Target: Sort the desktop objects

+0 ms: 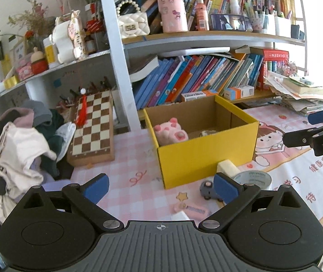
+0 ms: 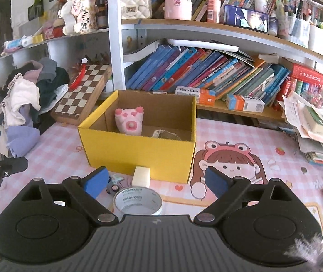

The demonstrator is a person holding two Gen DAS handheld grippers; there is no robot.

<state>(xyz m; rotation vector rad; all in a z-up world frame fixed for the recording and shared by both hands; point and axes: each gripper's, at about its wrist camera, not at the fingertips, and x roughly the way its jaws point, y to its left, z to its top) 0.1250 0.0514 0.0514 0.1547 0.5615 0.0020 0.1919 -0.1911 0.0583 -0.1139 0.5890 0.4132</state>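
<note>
A yellow cardboard box (image 1: 206,156) (image 2: 138,151) stands open on the pink desk mat. Inside lie a pink plush pig (image 1: 170,131) (image 2: 130,120) and a beige item (image 2: 166,134). In front of the box are a cream foam block (image 1: 228,167) (image 2: 141,175), a roll of silver tape (image 1: 253,179) (image 2: 137,201), a small grey toy car (image 1: 208,189) (image 2: 113,184) and a pink comb (image 1: 191,208). My left gripper (image 1: 161,187) is open and empty above the mat. My right gripper (image 2: 154,183) is open and empty, just above the tape.
A wooden chessboard (image 1: 92,127) (image 2: 82,93) leans at the left beside a heap of clothes (image 1: 20,147) (image 2: 23,99). Shelves of books (image 1: 197,77) (image 2: 206,72) rise behind the box. A stack of papers (image 2: 315,131) sits at the right.
</note>
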